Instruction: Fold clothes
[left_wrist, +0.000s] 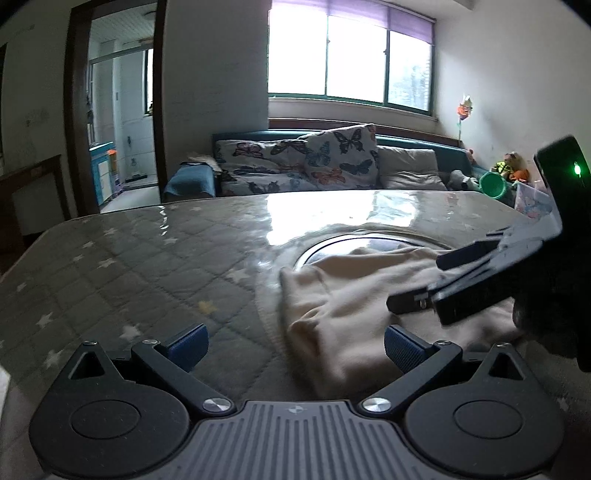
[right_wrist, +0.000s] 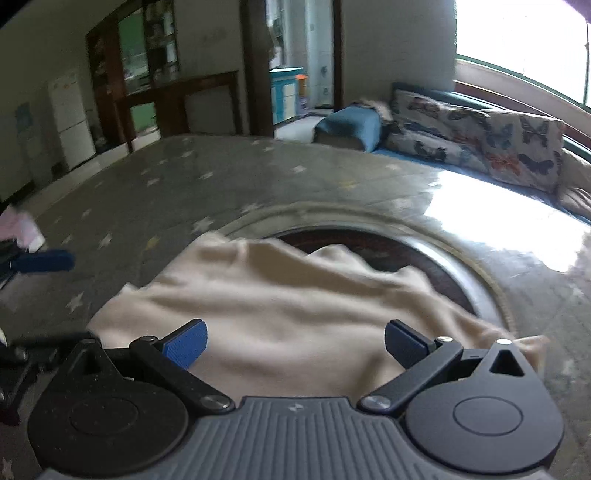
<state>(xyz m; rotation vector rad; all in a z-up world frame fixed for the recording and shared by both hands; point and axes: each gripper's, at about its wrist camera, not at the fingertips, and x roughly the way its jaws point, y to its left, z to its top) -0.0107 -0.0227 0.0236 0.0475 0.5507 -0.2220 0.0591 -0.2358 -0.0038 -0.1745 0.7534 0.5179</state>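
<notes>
I'm hovering both tongs wide open and empty, left tongs (left_wrist: 295, 345) and right tongs (right_wrist: 295, 345), with the cream shirt (right_wrist: 280, 317) lying rumpled on the table (left_wrist: 122, 266) just ahead of them.

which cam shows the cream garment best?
Right wrist: the crumpled cream fabric garment fills the centre, nearly whole, though blurred. Left wrist shows it off to the right, partly hidden by the right hand-held gripper.

Cream garment (right_wrist: 280, 314) rumpled on star-quilted table (right_wrist: 166, 184) — right gripper (right_wrist: 295, 345) spread wide above.
</notes>
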